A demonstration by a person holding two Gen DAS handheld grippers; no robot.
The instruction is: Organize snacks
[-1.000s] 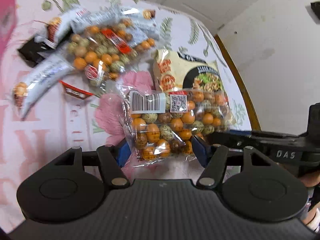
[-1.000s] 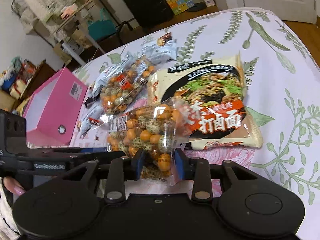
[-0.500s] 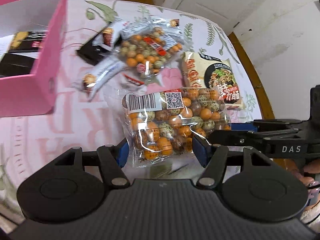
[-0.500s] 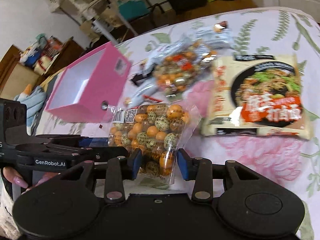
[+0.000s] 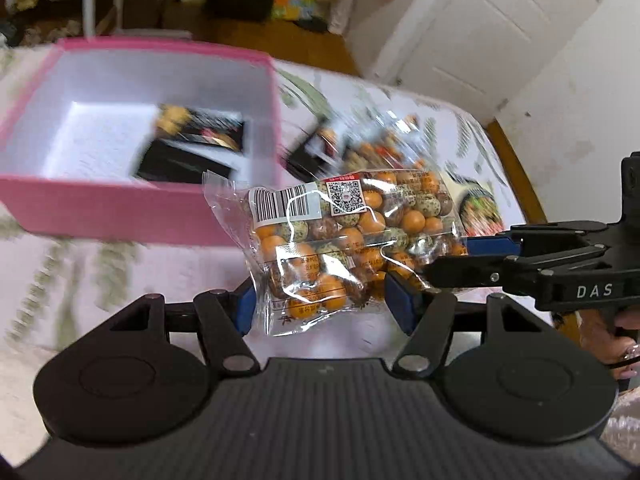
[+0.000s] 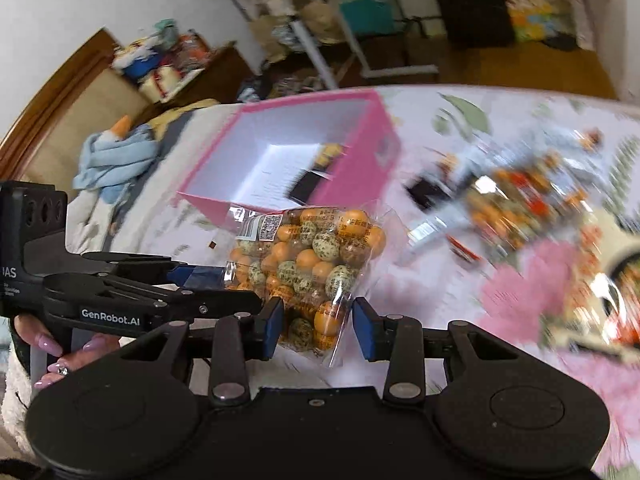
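Note:
A clear bag of orange and speckled round snacks (image 5: 344,240) hangs in the air between both grippers; it also shows in the right wrist view (image 6: 308,268). My left gripper (image 5: 320,304) is shut on its near end. My right gripper (image 6: 318,322) is shut on its other end. The pink box (image 5: 132,212) with white inside stands just beyond the bag to the left and holds dark snack packets (image 5: 192,148). In the right wrist view the pink box (image 6: 360,172) lies straight behind the bag.
Loose snack packs (image 6: 520,200) and a noodle packet (image 5: 480,208) lie blurred on the floral bedspread (image 5: 80,264) to the right. A blue cloth (image 6: 116,160) lies at the bed's far left. Shelves and a dark case stand on the floor beyond.
Both grippers carried the bag up and leftward from the noodle packet toward the pink box, which now fills the view behind the bag.

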